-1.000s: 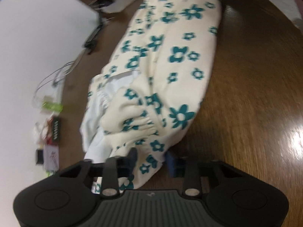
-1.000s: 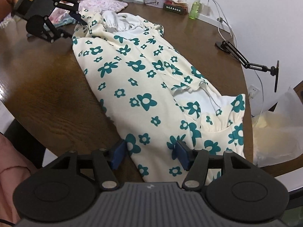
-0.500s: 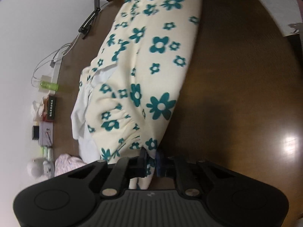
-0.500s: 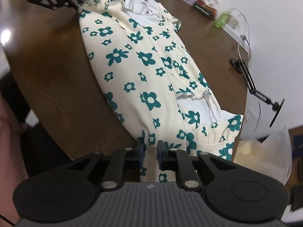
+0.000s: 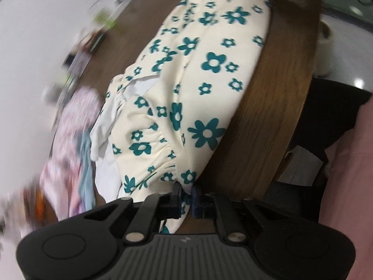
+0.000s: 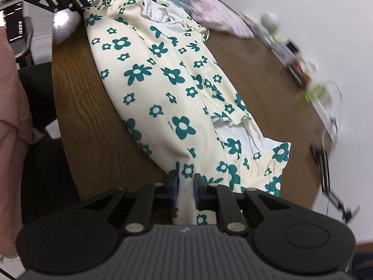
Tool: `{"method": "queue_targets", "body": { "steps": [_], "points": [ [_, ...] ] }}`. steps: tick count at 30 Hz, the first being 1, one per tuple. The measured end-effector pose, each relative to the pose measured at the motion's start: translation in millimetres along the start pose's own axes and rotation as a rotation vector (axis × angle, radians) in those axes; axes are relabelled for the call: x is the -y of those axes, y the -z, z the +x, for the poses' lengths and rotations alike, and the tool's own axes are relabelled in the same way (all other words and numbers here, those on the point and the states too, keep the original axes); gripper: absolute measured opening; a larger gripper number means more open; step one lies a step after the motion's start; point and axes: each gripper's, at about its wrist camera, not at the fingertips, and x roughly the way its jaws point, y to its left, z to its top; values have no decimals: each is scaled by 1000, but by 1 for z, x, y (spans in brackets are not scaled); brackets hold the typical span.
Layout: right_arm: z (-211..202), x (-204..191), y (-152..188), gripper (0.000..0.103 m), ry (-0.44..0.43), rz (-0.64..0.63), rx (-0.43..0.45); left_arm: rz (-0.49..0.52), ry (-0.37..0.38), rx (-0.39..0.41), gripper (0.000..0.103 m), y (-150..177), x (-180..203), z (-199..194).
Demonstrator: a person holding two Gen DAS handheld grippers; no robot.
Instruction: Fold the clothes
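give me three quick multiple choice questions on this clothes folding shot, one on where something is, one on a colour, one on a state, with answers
1. Where does the pink patterned cloth lie?
A. on the floral dress
B. on the table beyond the dress's far end
C. on the floor

2. What colour are the flowers on the floral dress?
A. teal
B. red
C. yellow

3. What state is the right gripper in?
A. wide open above the table
B. shut on nothing
C. shut on the dress's near edge

Answers:
1 B, the right wrist view shows it on the wooden table past the end held by the left gripper.
2 A, teal flowers on cream fabric.
3 C, cream fabric sits pinched between its fingers.
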Motion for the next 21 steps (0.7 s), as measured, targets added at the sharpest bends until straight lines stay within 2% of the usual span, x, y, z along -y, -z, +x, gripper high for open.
{"method": "queue_targets", "body": {
  "steps": [2,4,6,9,12,18,19,20,21],
  "points": [
    [0,-2,-3,15,-13,-9,7,-69,17,19,19,3,-11,-10],
    [-8,6,1,24,-33,53,27,-156,41,73,34,7,-32,-28],
    [-25,20,7,38,-60,170,84,-232,57,147,63,10,-54,-48],
    [-48,42,17,44,-41,334,164,-283,61,238,77,4,-90,-59],
    [-43,63,23,53,-33,420,138,-236,111,284,77,-10,-114,-43],
    [-6,77,20,57,-81,390,-10,30,219,293,73,-36,-110,15],
    [-2,77,20,55,-96,393,-27,55,251,281,68,-38,-107,22],
    [3,78,19,40,-128,395,-48,68,304,261,45,-40,-104,29],
    [5,78,19,20,-156,385,-68,58,340,236,15,-42,-104,34]
  ]
}}
